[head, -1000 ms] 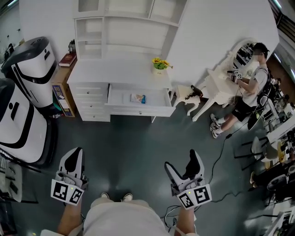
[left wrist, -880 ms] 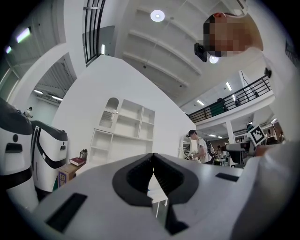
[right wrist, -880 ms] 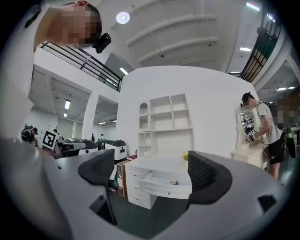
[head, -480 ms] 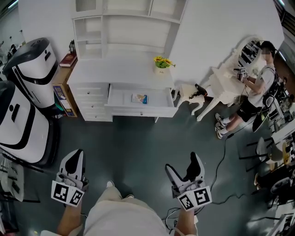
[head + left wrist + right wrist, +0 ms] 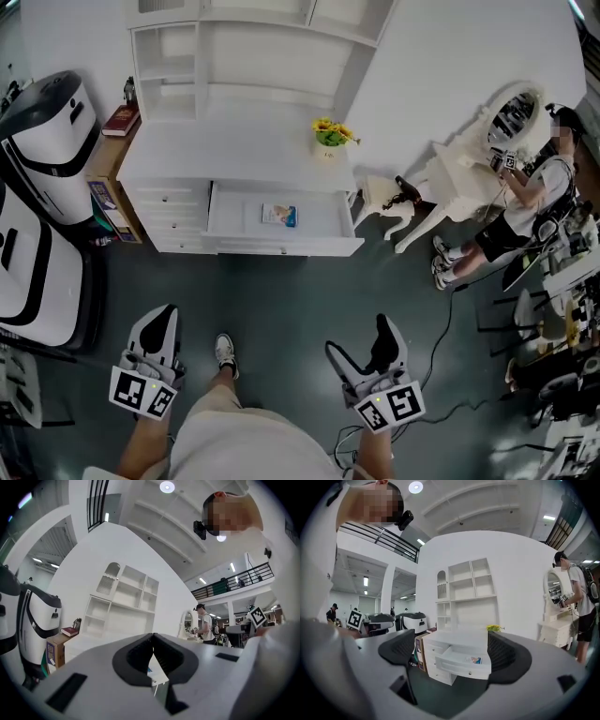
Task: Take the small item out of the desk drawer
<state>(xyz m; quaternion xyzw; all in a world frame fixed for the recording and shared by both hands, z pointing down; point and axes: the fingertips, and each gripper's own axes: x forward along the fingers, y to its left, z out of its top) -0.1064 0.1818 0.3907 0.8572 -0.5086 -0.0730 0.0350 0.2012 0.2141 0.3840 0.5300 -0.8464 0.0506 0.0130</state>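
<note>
A white desk point(image 5: 234, 150) stands ahead with its middle drawer point(image 5: 281, 246) pulled out. A small blue and white item point(image 5: 279, 215) lies flat inside that drawer, also seen as the small item point(image 5: 476, 660) in the right gripper view. My left gripper point(image 5: 160, 330) hangs low at the lower left, jaws shut together with nothing between them. My right gripper point(image 5: 360, 339) is at the lower right, jaws spread wide and empty. Both are well short of the desk, over the dark floor.
A large white and black machine point(image 5: 37, 187) stands left of the desk, with a brown box point(image 5: 108, 183) and a red book point(image 5: 120, 119) beside it. A yellow flower pot point(image 5: 328, 133) sits on the desk. A person point(image 5: 520, 202) stands at a white vanity table point(image 5: 450, 173) to the right. Cables point(image 5: 445, 328) trail on the floor.
The desk and open drawer have come nearer and lower in the head view as the person steps forward, one foot now ahead. Both grippers keep their pose.
</note>
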